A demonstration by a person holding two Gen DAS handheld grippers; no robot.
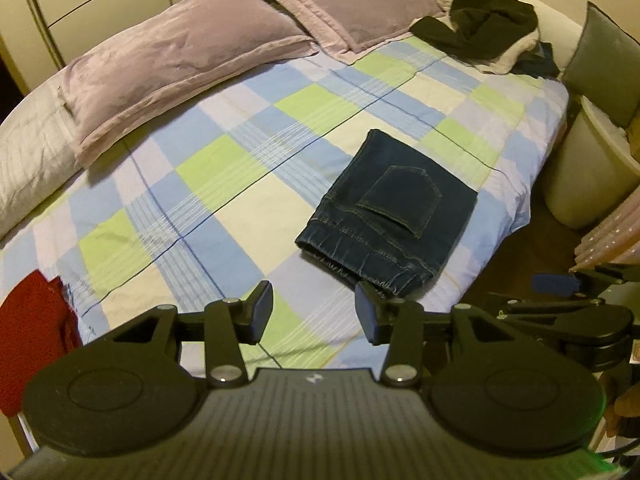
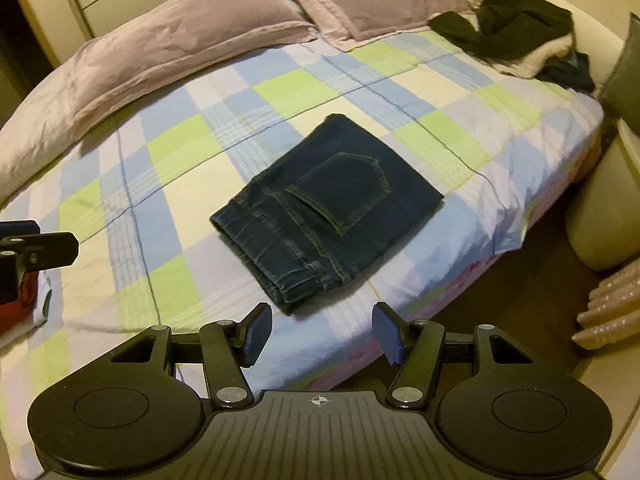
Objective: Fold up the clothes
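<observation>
A pair of dark blue jeans (image 1: 390, 212) lies folded into a rectangle on the checked bedspread (image 1: 224, 168), back pocket up; it also shows in the right wrist view (image 2: 328, 208). My left gripper (image 1: 314, 314) is open and empty, hovering near the jeans' front edge. My right gripper (image 2: 322, 332) is open and empty, just short of the jeans, over the bed's front edge. A pile of unfolded dark and light clothes (image 1: 492, 28) lies at the bed's far right corner, also in the right wrist view (image 2: 516, 36).
Two lilac pillows (image 1: 180, 60) lie at the bed's head. A red garment (image 1: 32, 328) sits at the near left. A white bin (image 1: 592, 176) and a grey cushion (image 1: 604, 68) stand right of the bed, beside dark floor (image 2: 500, 292).
</observation>
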